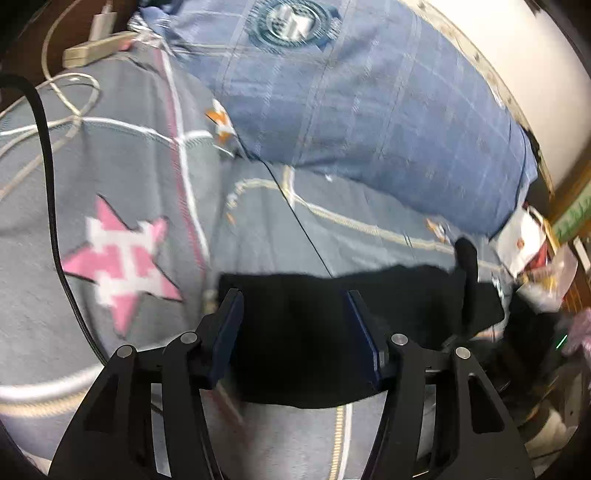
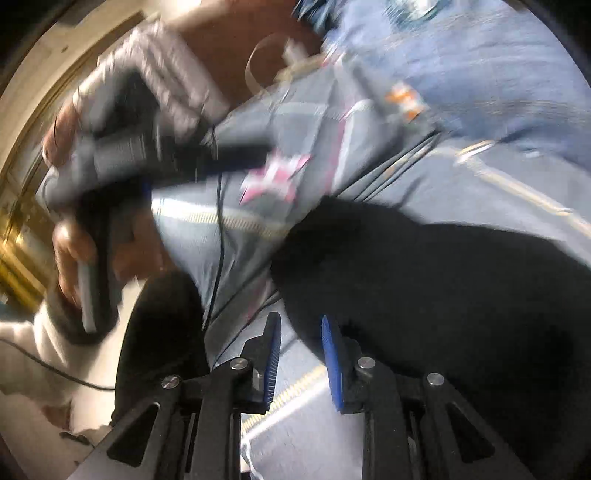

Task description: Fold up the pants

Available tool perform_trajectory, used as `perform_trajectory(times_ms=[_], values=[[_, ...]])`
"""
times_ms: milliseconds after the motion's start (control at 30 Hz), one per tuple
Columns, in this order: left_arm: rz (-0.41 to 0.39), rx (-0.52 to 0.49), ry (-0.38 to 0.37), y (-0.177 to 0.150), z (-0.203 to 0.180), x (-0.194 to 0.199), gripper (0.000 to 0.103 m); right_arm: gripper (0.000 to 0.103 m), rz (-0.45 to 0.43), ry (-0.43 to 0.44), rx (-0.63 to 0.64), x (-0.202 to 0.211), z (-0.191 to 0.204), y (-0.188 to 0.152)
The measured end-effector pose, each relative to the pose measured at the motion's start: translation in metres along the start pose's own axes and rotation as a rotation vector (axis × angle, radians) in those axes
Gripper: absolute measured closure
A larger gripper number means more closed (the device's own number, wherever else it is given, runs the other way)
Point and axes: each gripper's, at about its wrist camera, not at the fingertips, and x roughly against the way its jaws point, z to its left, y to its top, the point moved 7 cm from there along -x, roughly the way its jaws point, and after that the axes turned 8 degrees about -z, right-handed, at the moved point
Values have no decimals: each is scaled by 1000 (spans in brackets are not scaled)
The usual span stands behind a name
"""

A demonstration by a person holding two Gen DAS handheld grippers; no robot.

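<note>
On the bed (image 1: 129, 155), ahead of both grippers: black pants (image 1: 306, 332), already gathered into a compact block. We judge the fold mostly done; tidying may remain. Left gripper (image 1: 291, 295): jaws wide apart above the cloth. Right gripper (image 2: 301, 325): jaws apart, empty, beside its edge.

- 1 black pants (image 1: 332, 332), folded bundle, 6 o'clock in left wrist view
- 2 grippers: left gripper (image 1: 293, 306) and right gripper (image 2: 300, 332), 2 fingers each, blue pads
- 1 blue plaid pillow (image 1: 369, 103), 1 o'clock
- 1 grey bedspread (image 1: 129, 158)
- 1 pink star (image 1: 122, 258) at 9 o'clock
- 2 small orange stars (image 1: 221, 122), second one near 3 o'clock, blurred
- 1 white charger (image 1: 101, 24), 11 o'clock
- 1 black cable (image 1: 51, 206)
- 1 white cable (image 1: 74, 107)
</note>
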Motion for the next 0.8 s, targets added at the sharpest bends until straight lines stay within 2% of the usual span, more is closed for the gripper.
perform_trajectory(times_ms=[67,100,133,200,267,333,433,567,700,767,800], values=[[21,-18,-9,-11,-15,-15,47,70,-64,-113,-38,32,-29,7],[29,-18,-16,-14,-22,-19,47,64,-105,-220,-74,59,-55,8],[48,-20,-31,-19,-31,-29,47,62,-127,-288,-100,75,-73,9],[64,-36,-35,-24,-46,-44,47,62,-163,-427,-162,110,-113,9],[74,-59,-24,-28,-60,-58,47,62,-169,-606,-238,149,-160,7],[83,-94,-21,-29,-77,-70,47,61,-203,-693,-307,176,-195,9],[86,-120,-39,-30,-95,-80,47,55,-226,-790,-430,205,-247,14],[97,-156,-53,-29,-113,-92,47,54,-199,-801,-521,205,-289,28],[113,-154,-60,-31,-116,-97,47,55,-163,-851,-439,190,-296,53],[120,-155,-58,-31,-115,-98,47,54,-85,-912,-386,180,-307,54],[122,-153,-58,-32,-115,-99,47,54,-11,-943,-373,169,-317,53]])
